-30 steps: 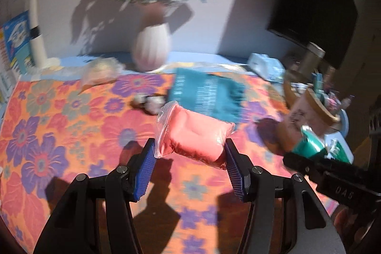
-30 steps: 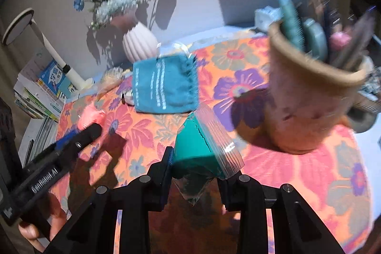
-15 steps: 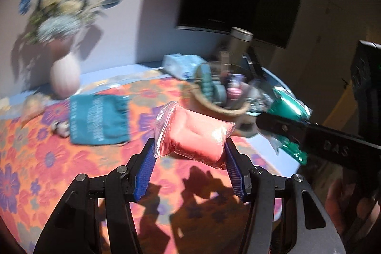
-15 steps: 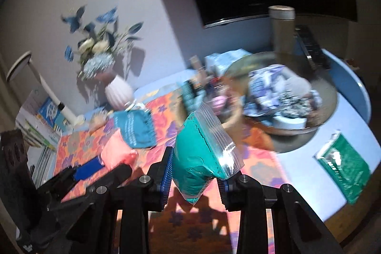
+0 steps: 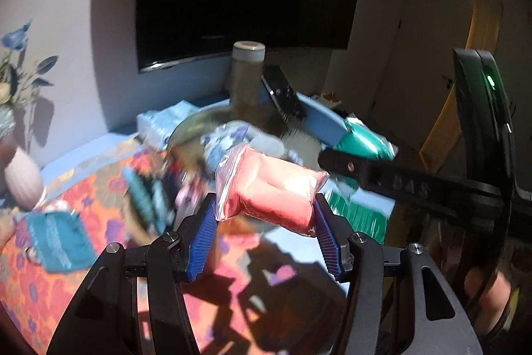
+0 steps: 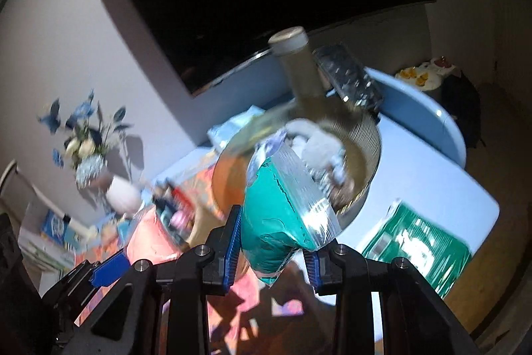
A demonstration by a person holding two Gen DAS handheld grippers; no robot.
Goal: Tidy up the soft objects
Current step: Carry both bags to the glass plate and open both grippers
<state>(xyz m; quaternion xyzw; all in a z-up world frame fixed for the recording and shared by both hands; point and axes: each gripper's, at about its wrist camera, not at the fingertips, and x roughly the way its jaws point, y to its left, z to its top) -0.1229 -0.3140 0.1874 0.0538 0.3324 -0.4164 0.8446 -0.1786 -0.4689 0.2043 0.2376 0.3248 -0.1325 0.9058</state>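
Tongs both loaded: left tongs [image 5: 264, 230] pinching pink bagged soft item [image 5: 269, 192], right tongs [image 6: 271, 250] pinching teal bagged soft item [image 6: 282, 215], both held clear above worktop [image 6: 415, 168]. Aimed toward round metal basin [image 6: 369, 155] near worktop's far edge, already holding several soft bundles. Probably midway: neither bag dropped yet; green packet [image 6: 415, 238] by near corner and teal pouch [image 5: 56, 238] on floral cloth [image 5: 30, 281] apparently left.

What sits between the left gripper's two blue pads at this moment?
In the left wrist view, the left gripper is shut on a pink soft item sealed in a clear bag, pressed crosswise between both pads.
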